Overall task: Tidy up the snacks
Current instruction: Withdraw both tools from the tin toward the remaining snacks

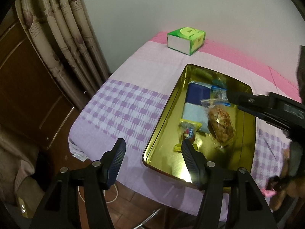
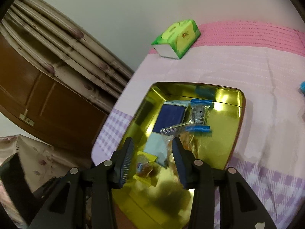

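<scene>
A gold metal tin (image 1: 158,133) (image 2: 228,148) lies on the checked tablecloth and holds several snacks. Inside are a dark blue packet (image 1: 198,93) (image 2: 171,116), a light blue packet (image 1: 194,114) (image 2: 156,147), a clear bag with a brown pastry (image 1: 221,124), a clear blue-edged bag (image 2: 200,112) and a yellow-wrapped snack (image 1: 187,131) (image 2: 144,164). My left gripper (image 1: 152,145) is open and empty, low at the tin's near left corner. My right gripper (image 2: 152,145) is open and empty above the tin's near half; in the left wrist view it reaches in from the right (image 1: 266,106).
A green tissue box (image 1: 185,40) (image 2: 177,38) stands at the table's far end on a pink cloth. Curtains (image 1: 63,38) and a brown wooden cabinet (image 1: 28,95) are to the left of the table. A blue object (image 2: 302,87) shows at the far right edge.
</scene>
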